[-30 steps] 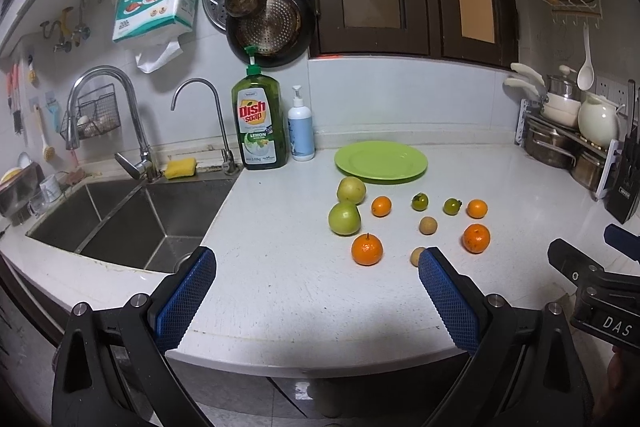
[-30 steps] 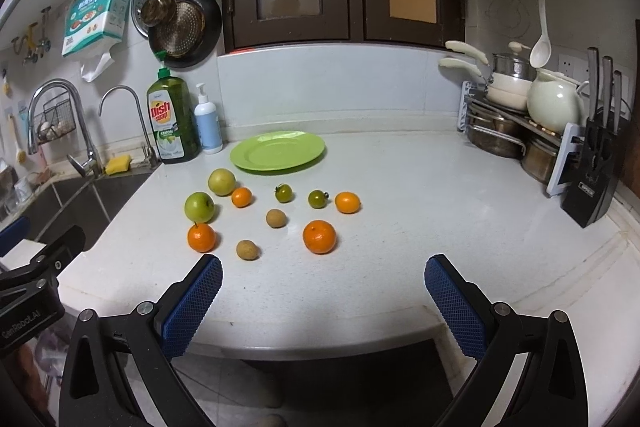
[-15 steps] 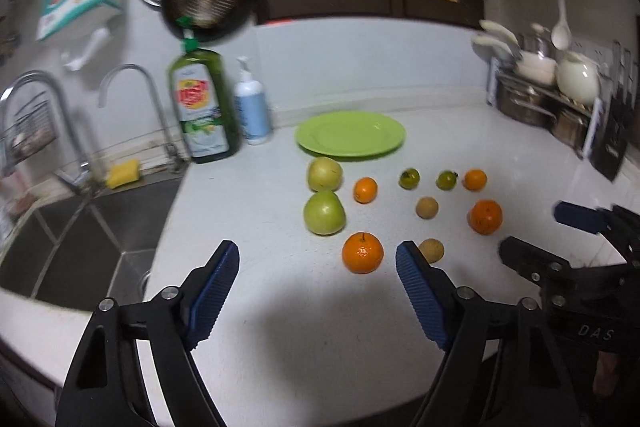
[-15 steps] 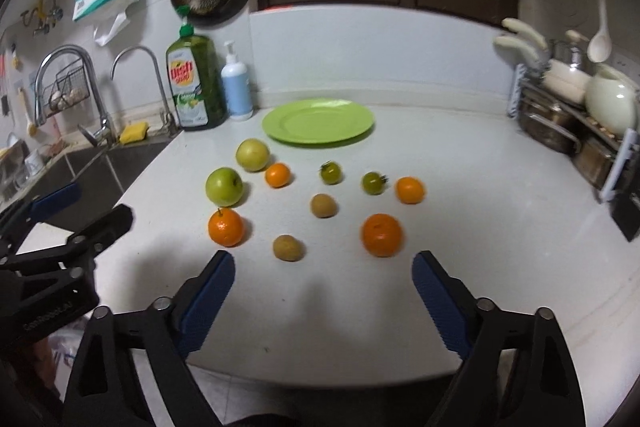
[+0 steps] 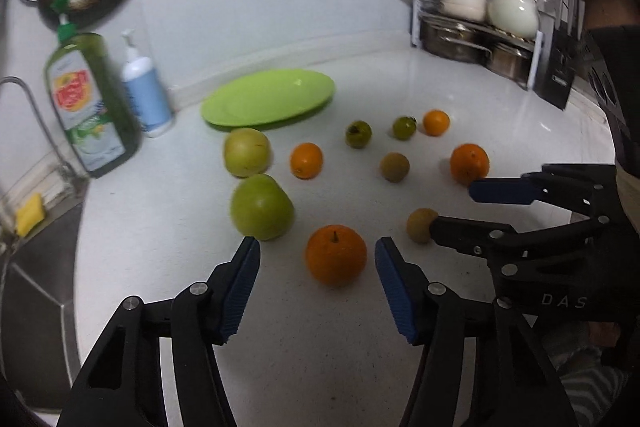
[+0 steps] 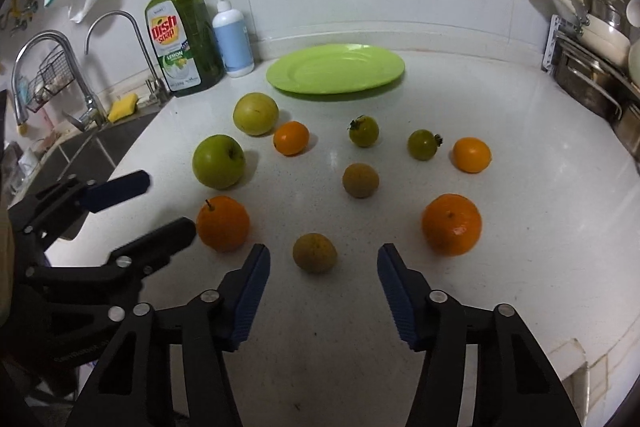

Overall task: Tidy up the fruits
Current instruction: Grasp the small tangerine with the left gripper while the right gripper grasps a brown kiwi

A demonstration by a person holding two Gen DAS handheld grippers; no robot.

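Several fruits lie on the white counter [image 6: 540,211] in front of an empty green plate [image 5: 268,97] [image 6: 335,67]. My left gripper [image 5: 316,259] is open, its blue pads either side of a stemmed orange [image 5: 336,254] [image 6: 222,223]. My right gripper [image 6: 322,261] is open around a brown fruit [image 6: 314,252] [image 5: 421,224]. A green apple [image 5: 261,207] [image 6: 218,161], a yellow-green apple [image 5: 246,151] [image 6: 256,113], a big mandarin [image 6: 452,223] [image 5: 469,163], small oranges, two green tomatoes [image 6: 363,131] and another brown fruit [image 6: 360,179] lie around.
A dish soap bottle [image 6: 182,35] and a pump bottle [image 6: 233,35] stand at the back left. The sink with taps [image 6: 48,87] is on the left. A rack of pots [image 5: 476,27] and a knife block [image 5: 560,67] stand at the back right.
Both grippers have moved forward and down toward the fruits. The stemmed orange now sits between the left pads and the brown fruit between the right pads.
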